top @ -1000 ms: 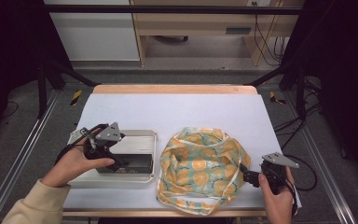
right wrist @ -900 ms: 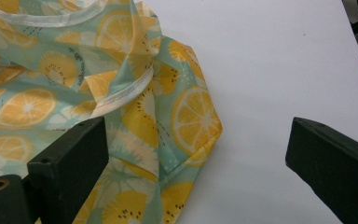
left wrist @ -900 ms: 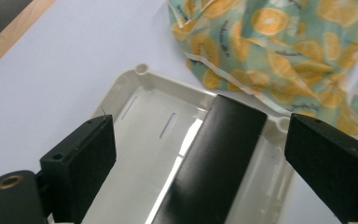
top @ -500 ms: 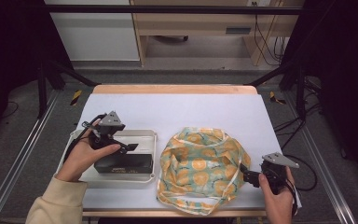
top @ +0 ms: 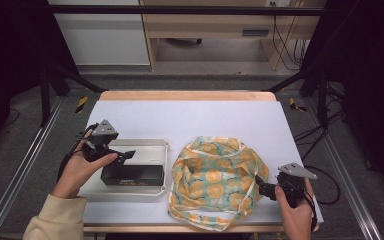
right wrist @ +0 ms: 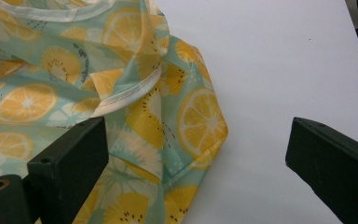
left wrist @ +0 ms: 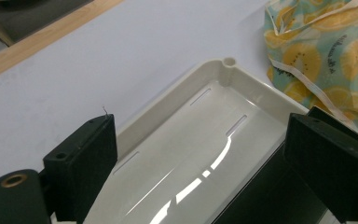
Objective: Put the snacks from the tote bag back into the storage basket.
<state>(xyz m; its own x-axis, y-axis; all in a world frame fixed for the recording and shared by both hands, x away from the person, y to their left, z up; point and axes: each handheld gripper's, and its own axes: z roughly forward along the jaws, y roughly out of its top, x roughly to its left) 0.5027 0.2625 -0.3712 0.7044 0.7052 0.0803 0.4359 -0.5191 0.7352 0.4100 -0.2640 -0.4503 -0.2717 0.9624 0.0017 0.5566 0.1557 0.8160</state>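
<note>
Left gripper (top: 122, 154), jaws apart, is hovering over the black box (top: 132, 175) in the white tray (top: 150, 145), apparently preparing to grasp it, while right gripper (top: 262, 189), also apart, is waiting at the bag (top: 215, 180) edge.

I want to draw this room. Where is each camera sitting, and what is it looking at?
High view: sits above the table's near side, looks forward and down; both forearms, left gripper, right gripper.
Left gripper view: rides on the left gripper, looks between its open jaws at the white tray and black box.
Right gripper view: rides on the right gripper, open jaws by the fruit-print bag.
Both gripper views share the bag.
</note>
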